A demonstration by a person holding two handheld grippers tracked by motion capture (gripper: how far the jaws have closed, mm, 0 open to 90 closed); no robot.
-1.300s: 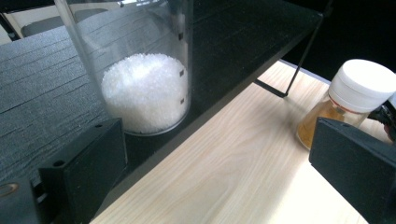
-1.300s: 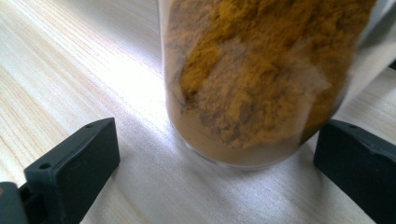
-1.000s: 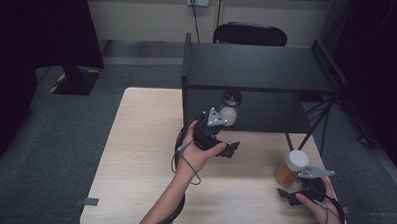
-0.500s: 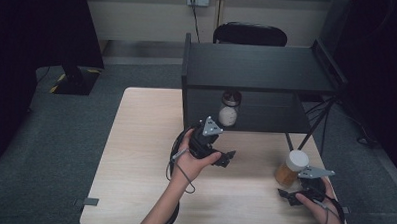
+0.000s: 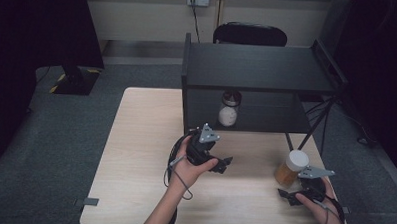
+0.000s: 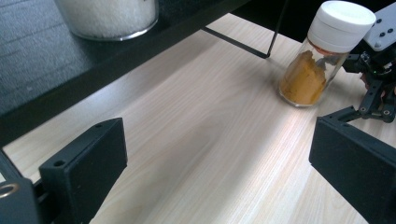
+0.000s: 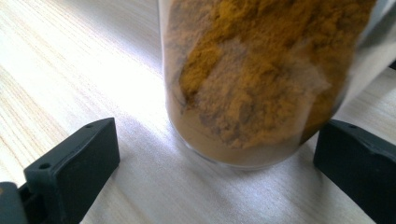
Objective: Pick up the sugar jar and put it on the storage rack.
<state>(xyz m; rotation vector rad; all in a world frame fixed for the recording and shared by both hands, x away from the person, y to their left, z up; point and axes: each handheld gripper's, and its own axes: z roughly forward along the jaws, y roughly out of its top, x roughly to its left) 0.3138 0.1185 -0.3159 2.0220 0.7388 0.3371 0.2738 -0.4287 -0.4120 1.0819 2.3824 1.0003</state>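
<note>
Spice jar (image 5: pixel 290 168) with white lid and orange-brown powder, upright on the worktop (image 5: pixel 135 155) near the right front corner, tilted-looking in the left gripper view (image 6: pixel 317 56).

Going left to right: bare light-wood worktop at far left. Then left tongs (image 5: pixel 223 165) in the person's left hand (image 5: pixel 192 164), out over the middle of the worktop just in front of the black shelf unit (image 5: pixel 258 69); jaws spread wide, nothing between them but bare wood (image 6: pixel 210 154). Behind and slightly right, on the lower shelf, a glass jar of white grains (image 5: pixel 228 112) with a dark lid, its base visible at upper left in the left gripper view (image 6: pixel 109 18). Further right, spice jar well apart from the left tongs. Right tongs (image 5: pixel 288 192) low on the worktop just beside it, held in the right hand (image 5: pixel 321 204); jaws apart, one each side of the jar's base (image 7: pixel 247 93), pads near the glass, contact not clear.
</note>
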